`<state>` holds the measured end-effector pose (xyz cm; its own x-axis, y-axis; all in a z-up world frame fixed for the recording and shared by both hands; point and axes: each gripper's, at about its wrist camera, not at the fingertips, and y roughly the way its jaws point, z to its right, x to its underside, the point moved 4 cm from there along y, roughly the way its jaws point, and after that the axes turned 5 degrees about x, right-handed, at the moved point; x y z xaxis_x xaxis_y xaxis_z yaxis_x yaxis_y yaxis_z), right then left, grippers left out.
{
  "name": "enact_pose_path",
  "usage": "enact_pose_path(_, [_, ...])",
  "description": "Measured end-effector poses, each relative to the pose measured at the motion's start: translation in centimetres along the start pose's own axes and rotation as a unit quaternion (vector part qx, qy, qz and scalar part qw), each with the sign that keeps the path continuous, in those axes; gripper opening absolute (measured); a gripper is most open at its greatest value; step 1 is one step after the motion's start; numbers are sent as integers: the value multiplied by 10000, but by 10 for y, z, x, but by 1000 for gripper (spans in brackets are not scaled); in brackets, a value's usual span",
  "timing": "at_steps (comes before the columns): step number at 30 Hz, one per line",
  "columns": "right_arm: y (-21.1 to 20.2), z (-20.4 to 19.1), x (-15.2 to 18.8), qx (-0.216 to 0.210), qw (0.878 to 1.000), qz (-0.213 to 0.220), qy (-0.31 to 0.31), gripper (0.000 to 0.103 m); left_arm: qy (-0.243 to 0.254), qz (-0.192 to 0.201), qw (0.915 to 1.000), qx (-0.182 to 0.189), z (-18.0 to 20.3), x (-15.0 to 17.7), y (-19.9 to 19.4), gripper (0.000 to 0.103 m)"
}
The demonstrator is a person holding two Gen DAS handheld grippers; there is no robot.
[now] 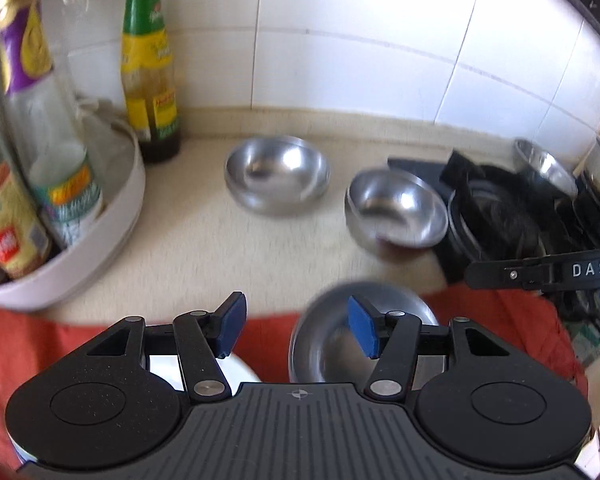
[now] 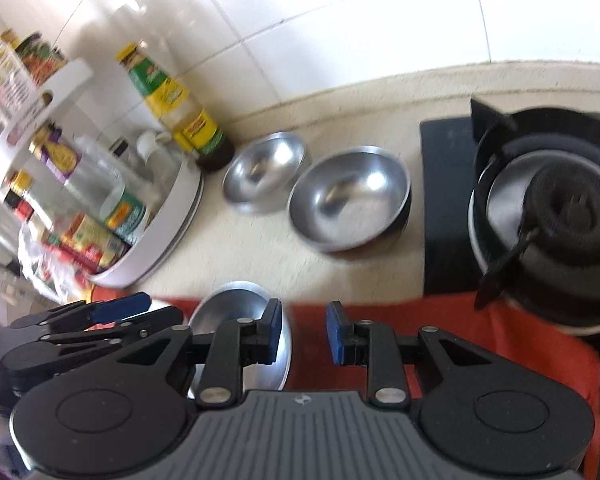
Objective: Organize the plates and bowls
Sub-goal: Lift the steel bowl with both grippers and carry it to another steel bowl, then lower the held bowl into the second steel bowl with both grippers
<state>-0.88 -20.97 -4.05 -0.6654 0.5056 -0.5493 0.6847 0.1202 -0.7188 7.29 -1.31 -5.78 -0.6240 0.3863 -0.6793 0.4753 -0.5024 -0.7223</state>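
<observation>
Two steel bowls stand on the beige counter: one at the back (image 1: 276, 174) (image 2: 262, 170), one to its right (image 1: 396, 210) (image 2: 350, 200) beside the stove. A third steel bowl (image 1: 340, 328) (image 2: 240, 320) sits on the red cloth (image 1: 272, 340) (image 2: 460, 336) near the front. My left gripper (image 1: 298, 326) is open and empty, its right pad over the third bowl; it also shows in the right wrist view (image 2: 116, 312). My right gripper (image 2: 304, 332) is open and empty above the cloth, its left pad at that bowl's right rim. A white plate (image 1: 236, 368) lies partly hidden under the left gripper.
A white turntable rack (image 1: 112, 216) (image 2: 168, 232) with several bottles and jars stands at the left. A green-and-yellow sauce bottle (image 1: 148, 68) (image 2: 180, 112) stands against the tiled wall. A black gas stove (image 1: 500, 216) (image 2: 540, 208) sits at the right, with another steel bowl (image 1: 544, 164) behind it.
</observation>
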Motion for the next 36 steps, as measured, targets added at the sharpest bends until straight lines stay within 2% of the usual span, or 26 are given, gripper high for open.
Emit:
enact_pose_path(7, [10, -26, -55, -45, 9980, 429, -469, 27, -159, 262, 9993, -230, -10, -49, 18, 64])
enact_pose_path(10, [31, -37, -80, -22, 9972, 384, -638, 27, -380, 262, 9984, -338, -23, -65, 34, 64])
enact_pose_path(17, [98, -47, -121, 244, 9960, 47, -858, 27, -805, -33, 9953, -540, -57, -83, 84, 64])
enact_pose_path(26, [155, -42, -137, 104, 9955, -385, -864, 27, -905, -263, 9946, -434, -68, -93, 125, 64])
enact_pose_path(32, [163, -46, -138, 100, 9953, -468, -845, 27, -944, -393, 9939, -413, -73, -93, 138, 64])
enact_pose_path(36, [153, -47, -141, 49, 9957, -257, -887, 27, -932, -426, 9940, -372, -73, -93, 143, 64])
